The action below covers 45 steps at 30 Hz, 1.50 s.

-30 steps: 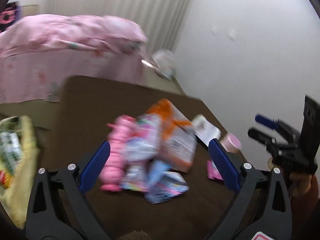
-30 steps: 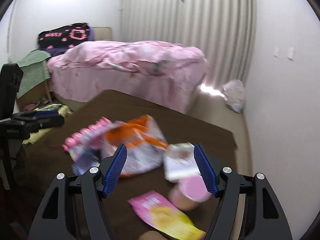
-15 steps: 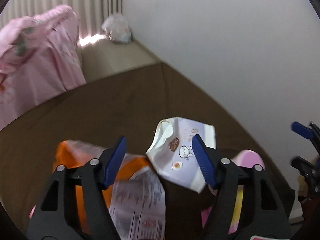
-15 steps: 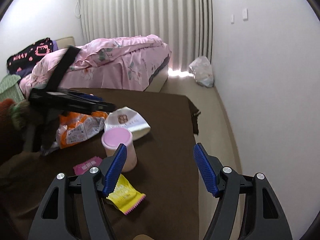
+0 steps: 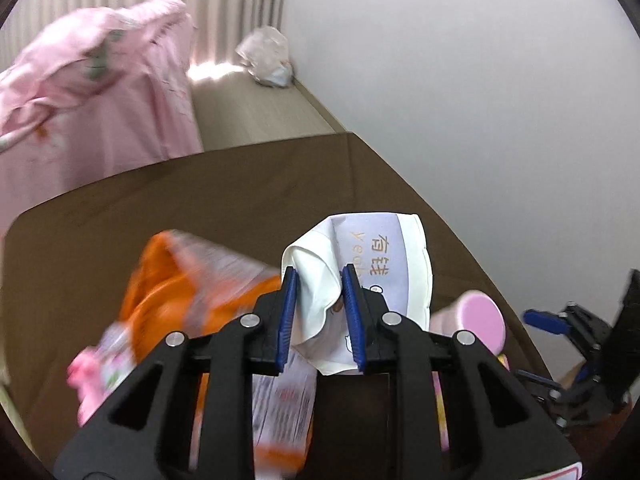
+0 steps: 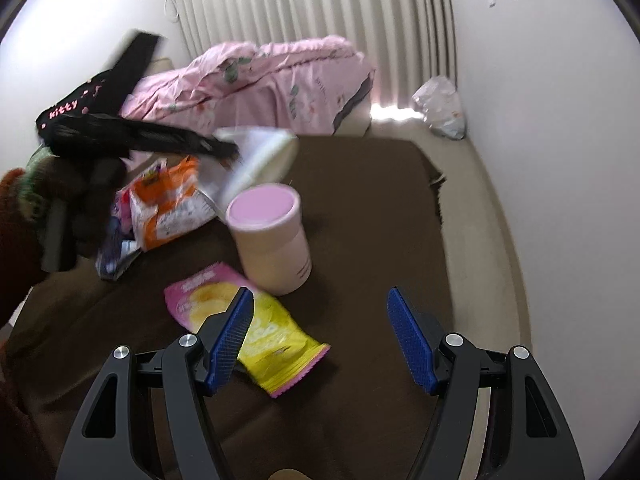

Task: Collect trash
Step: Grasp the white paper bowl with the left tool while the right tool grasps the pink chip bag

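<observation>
My left gripper (image 5: 319, 314) is shut on a white and lilac paper bag (image 5: 384, 256) and holds it over the brown table (image 5: 120, 220). The bag (image 6: 260, 152) also shows in the right wrist view, held by the left gripper (image 6: 228, 148). An orange snack bag (image 5: 188, 272) lies left of it, also seen in the right wrist view (image 6: 168, 204). A pink-lidded cup (image 6: 272, 236) stands mid-table. A pink and yellow chip packet (image 6: 248, 324) lies beside my open, empty right gripper (image 6: 320, 340), which hovers low over the table.
A pink bed (image 6: 256, 80) stands beyond the table. A white plastic bag (image 6: 440, 108) lies on the floor by the curtain. The white wall (image 5: 480, 100) runs along the table's right edge. More wrappers (image 6: 116, 248) lie at the table's left.
My left gripper has closed on the white paper bag and lifted it. My right gripper has moved closer over the chip packet and cup and stayed open.
</observation>
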Available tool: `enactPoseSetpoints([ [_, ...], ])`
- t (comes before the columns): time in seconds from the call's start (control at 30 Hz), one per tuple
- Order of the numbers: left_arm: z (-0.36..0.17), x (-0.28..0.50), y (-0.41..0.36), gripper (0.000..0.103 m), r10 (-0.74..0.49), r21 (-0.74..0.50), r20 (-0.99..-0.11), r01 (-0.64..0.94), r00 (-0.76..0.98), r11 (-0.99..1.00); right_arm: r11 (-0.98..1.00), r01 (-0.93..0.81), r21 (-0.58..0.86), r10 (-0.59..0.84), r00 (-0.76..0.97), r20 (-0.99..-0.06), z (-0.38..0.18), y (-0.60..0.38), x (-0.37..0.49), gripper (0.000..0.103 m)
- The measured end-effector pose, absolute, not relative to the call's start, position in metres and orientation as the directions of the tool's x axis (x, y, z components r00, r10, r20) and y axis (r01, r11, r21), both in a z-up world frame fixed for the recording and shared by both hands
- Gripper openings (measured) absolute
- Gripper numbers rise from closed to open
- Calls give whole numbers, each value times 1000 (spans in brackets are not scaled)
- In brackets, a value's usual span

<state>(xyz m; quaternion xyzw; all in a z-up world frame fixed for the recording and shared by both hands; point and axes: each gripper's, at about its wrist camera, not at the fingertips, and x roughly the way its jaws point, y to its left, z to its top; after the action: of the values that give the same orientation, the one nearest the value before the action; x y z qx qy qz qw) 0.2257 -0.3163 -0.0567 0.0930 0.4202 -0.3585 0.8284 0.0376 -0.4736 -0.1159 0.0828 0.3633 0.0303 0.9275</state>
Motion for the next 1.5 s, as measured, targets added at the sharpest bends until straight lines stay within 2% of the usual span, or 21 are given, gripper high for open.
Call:
enactPoseSetpoints([
  [0.2,-27,179,-253,23,-564,-217,-720,642,403,736,962,-49,270,231,677,-699,-127,-455,35,66],
  [0.4,-44,141,-196,23,-541,-251,-744,585,393,771,942,-168,292,330,628,-704,-126,-411,19,66],
  [0.63,-76,104,-155,23,-478,-258,-795,504,373,824,979,-143,148,205,673,-711,-103,-384,6,66],
  [0.77,-87,98,-143,23,-439,-224,-797,473,414,852,972,-145,182,232,689,-687,-95,-384,13,66],
  [0.87,-89,95,-142,25,-410,-190,-796,459,446,868,976,-42,212,177,718,-673,-97,-396,30,66],
  [0.93,-89,93,-142,26,-399,-182,-797,449,453,875,974,63,217,113,698,-707,-108,-407,44,66],
  [1.0,-89,92,-141,27,-394,-181,-798,443,455,878,969,99,227,114,637,-763,-123,-408,56,66],
  [1.27,-93,91,-137,33,-392,-196,-803,421,450,886,992,61,108,46,624,-780,-131,-382,52,66],
  [1.43,-92,89,-138,33,-387,-187,-801,424,456,886,993,-3,121,100,588,-803,-129,-381,46,66],
  [1.5,-92,88,-137,34,-392,-192,-800,426,454,884,987,-28,156,139,623,-769,-123,-384,36,66],
])
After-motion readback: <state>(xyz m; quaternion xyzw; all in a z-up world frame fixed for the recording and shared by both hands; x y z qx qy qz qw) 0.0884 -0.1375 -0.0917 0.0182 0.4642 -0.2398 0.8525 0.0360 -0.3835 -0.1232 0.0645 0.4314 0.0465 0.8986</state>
